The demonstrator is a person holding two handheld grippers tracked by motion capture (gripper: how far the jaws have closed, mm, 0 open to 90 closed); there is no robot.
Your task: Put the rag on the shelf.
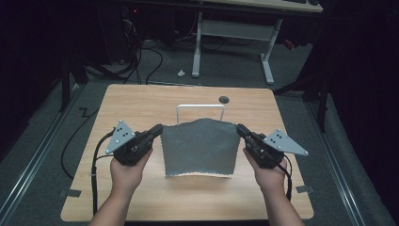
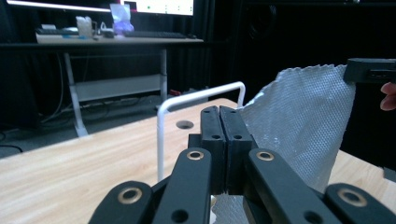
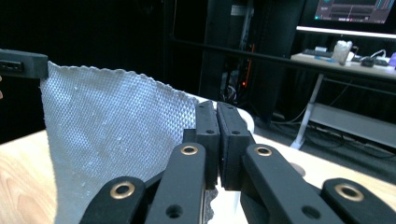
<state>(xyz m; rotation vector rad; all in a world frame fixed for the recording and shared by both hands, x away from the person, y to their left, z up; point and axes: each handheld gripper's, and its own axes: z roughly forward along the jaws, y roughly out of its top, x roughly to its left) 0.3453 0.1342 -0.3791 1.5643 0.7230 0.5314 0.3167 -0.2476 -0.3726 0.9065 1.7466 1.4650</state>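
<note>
A grey textured cloth (image 1: 198, 148) with pinked edges is held up over the table, stretched between both grippers. My left gripper (image 1: 157, 129) is shut on its upper left corner, my right gripper (image 1: 240, 128) shut on its upper right corner. In the left gripper view the closed jaws pinch the cloth (image 2: 299, 121), and the other gripper holds the far corner. In the right gripper view the cloth (image 3: 112, 135) spreads leftward from the closed jaws. A white wire rack (image 1: 200, 107) stands upright just behind the cloth; its bar (image 2: 196, 97) shows in the left gripper view.
The wooden table (image 1: 141, 101) has a round cable hole (image 1: 224, 99) near its far edge. Beyond it stand a white-legged desk (image 1: 235, 33) and cables on the grey floor. Tape marks lie near the table's front corners.
</note>
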